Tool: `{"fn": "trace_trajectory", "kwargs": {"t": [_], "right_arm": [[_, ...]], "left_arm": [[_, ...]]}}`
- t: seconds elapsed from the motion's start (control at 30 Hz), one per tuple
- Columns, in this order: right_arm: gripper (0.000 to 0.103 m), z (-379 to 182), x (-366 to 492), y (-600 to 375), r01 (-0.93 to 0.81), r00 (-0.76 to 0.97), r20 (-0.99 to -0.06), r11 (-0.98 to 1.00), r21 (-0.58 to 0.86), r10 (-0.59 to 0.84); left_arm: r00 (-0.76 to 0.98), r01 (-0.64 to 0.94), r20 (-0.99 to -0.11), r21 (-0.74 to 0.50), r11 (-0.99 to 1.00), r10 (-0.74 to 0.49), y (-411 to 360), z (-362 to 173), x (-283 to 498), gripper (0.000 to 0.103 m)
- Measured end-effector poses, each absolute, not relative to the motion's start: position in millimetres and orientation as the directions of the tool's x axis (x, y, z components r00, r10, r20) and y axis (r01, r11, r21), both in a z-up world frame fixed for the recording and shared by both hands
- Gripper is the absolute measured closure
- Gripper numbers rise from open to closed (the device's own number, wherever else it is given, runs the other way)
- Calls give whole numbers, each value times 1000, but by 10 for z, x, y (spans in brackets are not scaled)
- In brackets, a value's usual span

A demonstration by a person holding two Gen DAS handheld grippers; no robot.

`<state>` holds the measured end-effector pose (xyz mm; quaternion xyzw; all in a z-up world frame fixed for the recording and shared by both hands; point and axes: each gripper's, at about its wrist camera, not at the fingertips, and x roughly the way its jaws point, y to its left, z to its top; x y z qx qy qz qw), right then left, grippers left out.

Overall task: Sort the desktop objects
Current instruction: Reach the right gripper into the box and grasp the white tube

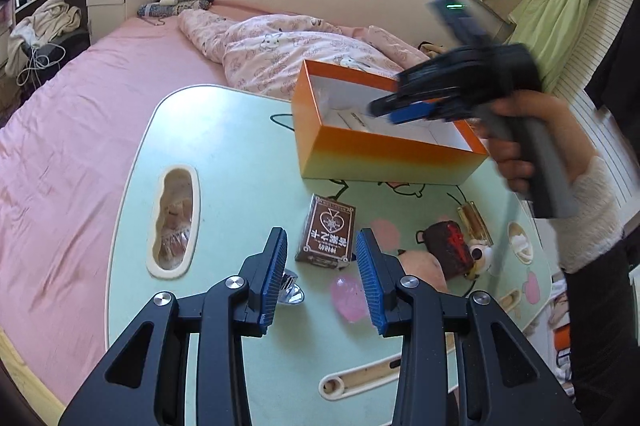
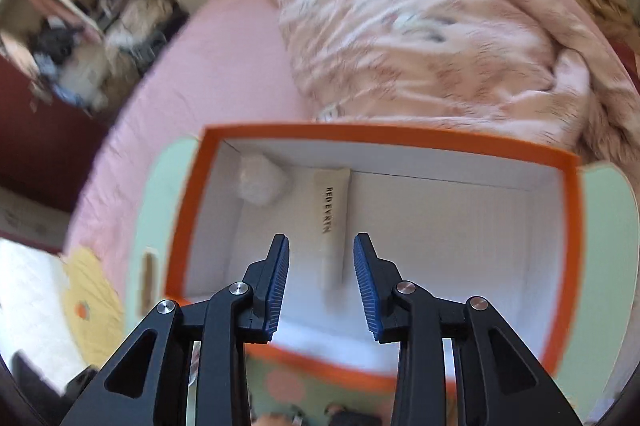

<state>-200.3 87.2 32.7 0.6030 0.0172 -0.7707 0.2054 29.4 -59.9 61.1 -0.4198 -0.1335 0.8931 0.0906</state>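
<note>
Right gripper [image 2: 321, 282] is hanging over the orange box [image 2: 574, 226], jaws apart, holding nothing; a white tube [image 2: 333, 222] is lying on the box floor just ahead of its tips. Left gripper [image 1: 321, 278] is hovering open over the green table [image 1: 224, 154], with a brown card box [image 1: 327, 234] just ahead between its fingers and a pink egg-shaped piece [image 1: 348, 300] by the right finger.

Motion blur is smearing the right gripper [image 1: 390, 108] over the orange box [image 1: 384, 154], so its fingers are showing no clear gap from the left wrist. The left gripper's fingers [image 1: 276, 274] are hiding most of a shiny metal clip [image 1: 292, 292] and part of a pink translucent piece [image 1: 348, 300]. The fluffy white lump [image 2: 260, 182] inside the box is staying too blurred to identify.
</note>
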Motion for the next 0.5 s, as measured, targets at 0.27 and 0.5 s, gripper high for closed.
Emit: {"fn": "trace_trajectory", "kwargs": {"t": [0.27,0.5], "right_arm": [[86,50,-1996,473,425,-205,-977,-905,-35,-58],[86,449,-1910,920,327,-291,-923,-933,151,-251]], "left_arm": [[-637,-28,-730,-302,-953,250,-751,598,261,65],[-619,-61,-730,-324,-944,290,-802,659,202,65]]}}
